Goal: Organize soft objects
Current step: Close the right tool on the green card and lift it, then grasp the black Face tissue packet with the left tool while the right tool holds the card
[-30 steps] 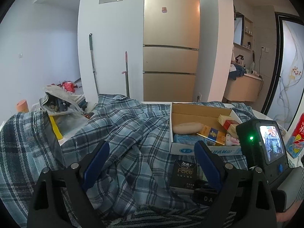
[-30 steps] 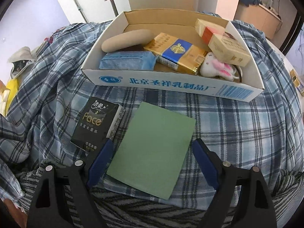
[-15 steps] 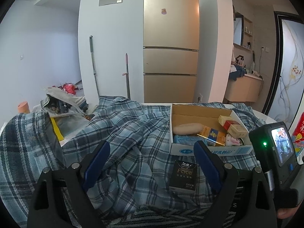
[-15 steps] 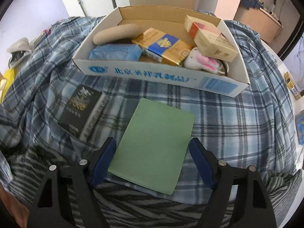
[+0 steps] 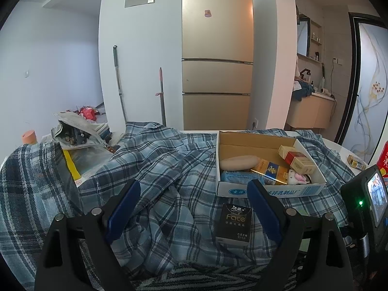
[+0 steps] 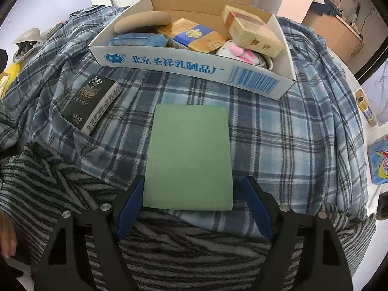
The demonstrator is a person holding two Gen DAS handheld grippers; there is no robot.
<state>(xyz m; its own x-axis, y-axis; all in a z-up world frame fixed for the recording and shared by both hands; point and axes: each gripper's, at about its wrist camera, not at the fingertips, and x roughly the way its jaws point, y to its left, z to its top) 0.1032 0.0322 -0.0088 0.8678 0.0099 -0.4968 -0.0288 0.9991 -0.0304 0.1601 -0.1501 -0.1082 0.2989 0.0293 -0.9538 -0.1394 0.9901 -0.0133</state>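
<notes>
A flat green pad [image 6: 189, 157] lies on the blue plaid cloth [image 6: 278, 133]. My right gripper [image 6: 191, 194] is open, its blue fingers either side of the pad's near end. A black tissue pack [image 6: 93, 104] lies to the left; it also shows in the left wrist view [image 5: 234, 220]. Behind is a white cardboard box [image 6: 194, 65] holding a beige oblong, a blue packet, cartons and a pink-white plush [image 6: 242, 54]. My left gripper [image 5: 194, 203] is open and empty above the plaid cloth [image 5: 157, 169], with the box [image 5: 266, 189] ahead right.
A grey striped knit [image 6: 48, 181] lies at the near edge. A bag of clutter [image 5: 75, 135] sits far left. A blue packet [image 6: 379, 162] and a small box [image 6: 366, 109] lie at the right table edge. The right gripper's camera unit [image 5: 368, 206] is at right.
The right gripper has moved forward and squared up, so its fingers now flank the green pad's near end. In the left wrist view the right gripper's unit has shifted further right.
</notes>
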